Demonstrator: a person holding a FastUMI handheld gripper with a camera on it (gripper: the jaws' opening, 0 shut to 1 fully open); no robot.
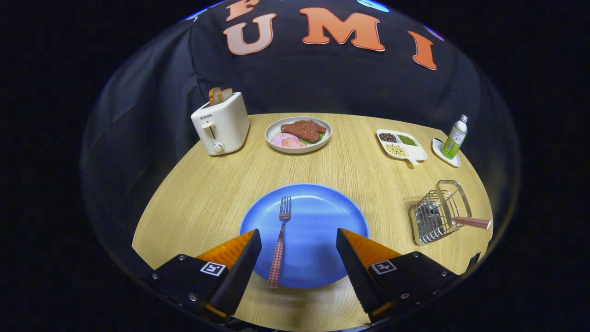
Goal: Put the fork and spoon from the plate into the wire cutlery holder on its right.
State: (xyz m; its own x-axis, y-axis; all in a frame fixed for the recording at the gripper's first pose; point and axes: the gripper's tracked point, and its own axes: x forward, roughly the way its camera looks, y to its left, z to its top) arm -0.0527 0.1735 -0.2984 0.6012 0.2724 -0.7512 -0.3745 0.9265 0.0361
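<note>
Wooden table (203, 193), blue plate (322, 240), wire holder (438, 214), toaster (220, 123), food plate (297, 134), divided tray (402, 145), saucer (445, 152) perhaps.

"SUPOR" on the toaster (220, 123)

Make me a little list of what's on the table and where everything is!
fork: on the blue plate, between the fingers, tines pointing away
gripper: open, holding nothing
wire cutlery holder: right of the plate, a checked handle sticking out of it
toaster: far left, bread in its slot
food plate: beyond the blue plate
snack tray: far right, beside a bottle
</note>
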